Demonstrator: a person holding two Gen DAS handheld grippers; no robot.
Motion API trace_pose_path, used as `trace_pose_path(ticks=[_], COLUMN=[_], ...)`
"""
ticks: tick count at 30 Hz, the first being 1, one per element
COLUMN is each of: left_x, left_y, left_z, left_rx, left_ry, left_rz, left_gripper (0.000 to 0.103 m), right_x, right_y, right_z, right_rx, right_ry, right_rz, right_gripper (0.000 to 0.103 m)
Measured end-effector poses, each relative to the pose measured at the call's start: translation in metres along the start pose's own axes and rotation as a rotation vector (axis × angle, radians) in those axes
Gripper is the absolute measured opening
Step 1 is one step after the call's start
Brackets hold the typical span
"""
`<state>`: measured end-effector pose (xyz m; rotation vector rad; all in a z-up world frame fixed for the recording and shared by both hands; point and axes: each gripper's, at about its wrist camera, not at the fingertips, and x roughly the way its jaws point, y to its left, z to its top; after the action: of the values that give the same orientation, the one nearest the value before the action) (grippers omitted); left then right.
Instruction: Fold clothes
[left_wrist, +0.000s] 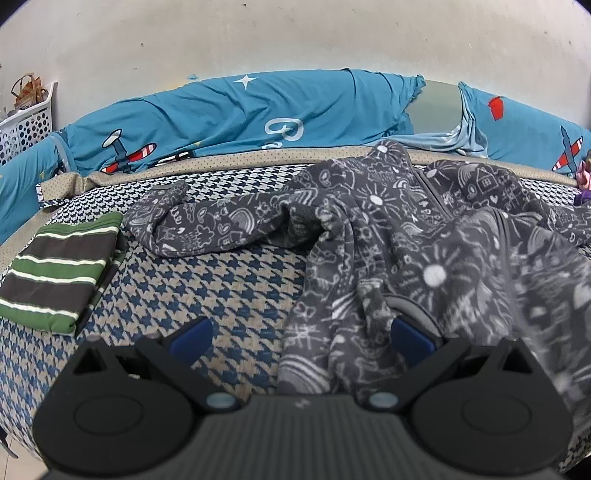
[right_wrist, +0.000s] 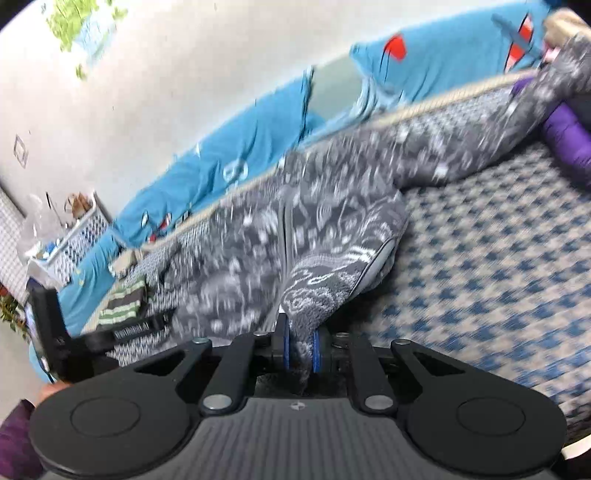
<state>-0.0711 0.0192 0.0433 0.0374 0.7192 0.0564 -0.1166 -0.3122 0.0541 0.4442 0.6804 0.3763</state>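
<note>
A grey fleece jacket (left_wrist: 388, 229) printed with white doodles lies crumpled across the houndstooth bed cover (left_wrist: 207, 280); one sleeve stretches to the left. My left gripper (left_wrist: 301, 339) is open. Its left blue pad stands over bare cover, and a fold of the jacket hangs between the jaws and against the right pad (left_wrist: 410, 338). In the blurred right wrist view my right gripper (right_wrist: 300, 347) is shut on a bunched edge of the jacket (right_wrist: 325, 280), which is lifted off the bed.
A folded green, grey and white striped garment (left_wrist: 62, 273) lies at the left of the bed. Blue airplane-print bedding (left_wrist: 240, 114) lines the wall side. A white perforated basket (left_wrist: 26, 125) stands far left. A purple garment (right_wrist: 569, 136) lies at the right.
</note>
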Motion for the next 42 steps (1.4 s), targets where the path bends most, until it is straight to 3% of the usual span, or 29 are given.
trace_pose_path(ticks=[8,16,23,30,42], left_x=[-0.004,-0.015,-0.035,-0.050,-0.071], left_y=[-0.013,-0.025,-0.028,-0.027,-0.024], left_z=[-0.008,-0.018,-0.029,-0.044,-0.066], left_rx=[0.012,0.019,0.025,0.043,0.078], left_ry=[0.007,0.004,-0.012,-0.008,0.007], left_rz=[-0.013,-0.028,-0.051,-0.067,-0.079], left_gripper=[0.103,0.103,0.103,0.103,0.103], right_x=[-0.040,-0.022,-0.041,-0.030,-0.003], right_y=[-0.017,-0.029,-0.027,-0.008,0.033], right_z=[0.007,-0.002,-0.001,-0.012,-0.064], right_rx=[0.001,-0.087,-0.145,-0.240,-0.416], right_ry=[-0.100,-0.011,-0.133,-0.070,0.191], right_rz=[-0.135,-0.336,-0.401,-0.244,0.015], right_gripper=[0.012,0.016,0.022,0.022,0.022])
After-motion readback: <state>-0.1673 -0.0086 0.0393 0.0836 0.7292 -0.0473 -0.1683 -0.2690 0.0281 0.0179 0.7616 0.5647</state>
